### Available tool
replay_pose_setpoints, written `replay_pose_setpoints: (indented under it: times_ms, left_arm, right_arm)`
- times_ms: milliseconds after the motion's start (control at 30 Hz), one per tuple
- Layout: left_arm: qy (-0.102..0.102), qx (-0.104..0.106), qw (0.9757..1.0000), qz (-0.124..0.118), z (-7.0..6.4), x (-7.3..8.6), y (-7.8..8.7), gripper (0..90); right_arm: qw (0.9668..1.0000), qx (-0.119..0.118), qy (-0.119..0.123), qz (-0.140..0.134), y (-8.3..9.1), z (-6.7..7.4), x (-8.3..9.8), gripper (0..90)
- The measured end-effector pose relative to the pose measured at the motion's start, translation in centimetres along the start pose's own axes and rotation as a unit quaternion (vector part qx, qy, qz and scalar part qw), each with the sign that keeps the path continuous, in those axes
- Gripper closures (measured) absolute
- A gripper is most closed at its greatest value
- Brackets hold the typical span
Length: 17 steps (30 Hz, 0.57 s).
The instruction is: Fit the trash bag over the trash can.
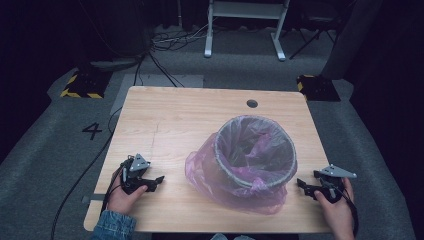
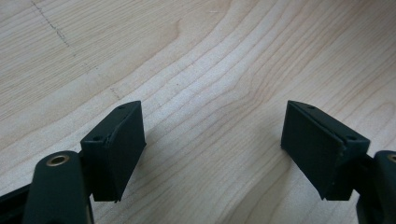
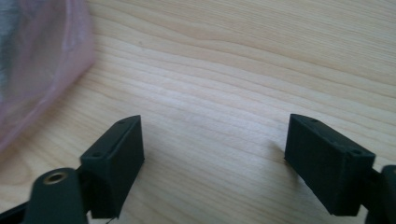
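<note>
Both grippers, left [image 1: 159,179] and right [image 1: 300,183], sit wide and empty, so I risk snagging the loose pink liner [image 1: 207,172] and tipping the bin [image 1: 255,150].

- Lab or recording studio
- Grey carpet floor [image 1: 45,165] with taped "4" marker [image 1: 92,131]
- Loose cables [image 1: 165,42], hazard-striped floor mounts [image 1: 82,85]
- Dark curtained surround

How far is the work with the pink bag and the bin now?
Done: the pink bag already lines the wire bin, its edge folded over the rim and hanging down outside. In hand: nothing; the left gripper and right gripper rest open on the table, each beside the bin. Left: perhaps only tidying the loose plastic.
</note>
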<state>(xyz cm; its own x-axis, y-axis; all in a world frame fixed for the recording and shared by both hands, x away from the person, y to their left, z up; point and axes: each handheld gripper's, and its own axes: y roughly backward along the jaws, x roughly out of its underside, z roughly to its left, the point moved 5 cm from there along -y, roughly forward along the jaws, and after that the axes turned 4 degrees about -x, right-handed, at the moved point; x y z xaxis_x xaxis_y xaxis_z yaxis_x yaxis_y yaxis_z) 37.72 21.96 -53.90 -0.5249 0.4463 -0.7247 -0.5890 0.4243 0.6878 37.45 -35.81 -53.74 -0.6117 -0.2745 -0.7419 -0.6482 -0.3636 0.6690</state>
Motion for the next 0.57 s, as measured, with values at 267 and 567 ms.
replay_pose_setpoints:
  times_ms: [267, 567]
  left_arm:
    - [0.002, 0.002, 1.0000, 0.002, 0.0, 0.0, 0.0, 21.1]
    - [0.000, 0.001, 1.0000, 0.001, 0.0, -0.1, -0.1, 20.6]
  right_arm:
    - [0.9993, 0.022, -0.022, 0.020, -1.3, -1.0, -0.8, 0.0]
    - [0.9993, 0.023, -0.023, 0.020, -1.3, -0.9, -0.8, 0.0]
